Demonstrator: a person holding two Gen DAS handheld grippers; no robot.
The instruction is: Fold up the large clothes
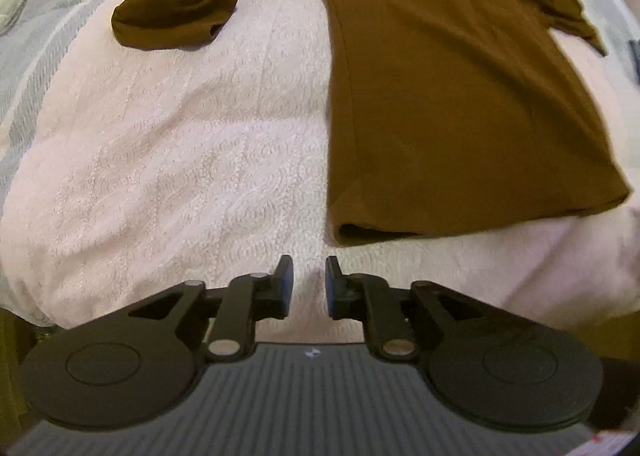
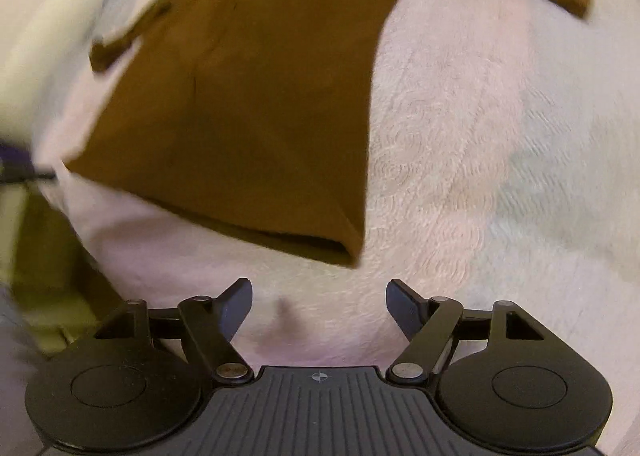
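**Both claws empty, brown shirt flat on the bed**

Closest to the lens in the left wrist view was the left claw (image 1: pixel 308 284), hanging just above the bedspread with only a narrow gap between its fingers and nothing in there. So not quite closed, gripping nothing. The near left corner of the shirt's hem sat just ahead of it and a bit to the right, not touching.

The right claw (image 2: pixel 319 310) was spread a lot wider, also empty, hovering over bare bedspread. The shirt's near right hem corner was just ahead of it, apart from the fingers. That view was pretty smeared with blur, so the fine stuff was hard to make out.

The brown shirt (image 1: pixel 452 96) was lying spread out flat on the pale pink textured bedspread (image 1: pixel 180 160), hem toward the claws and collar end away. One short sleeve (image 1: pixel 176 16) stuck out to the left, a bit rumpled, and the other sleeve (image 1: pixel 568 10) was out on the right. There was a small dark logo on the chest, too tiny to read. A grey striped band (image 1: pixel 44 28) ran along the far left of the bedding.
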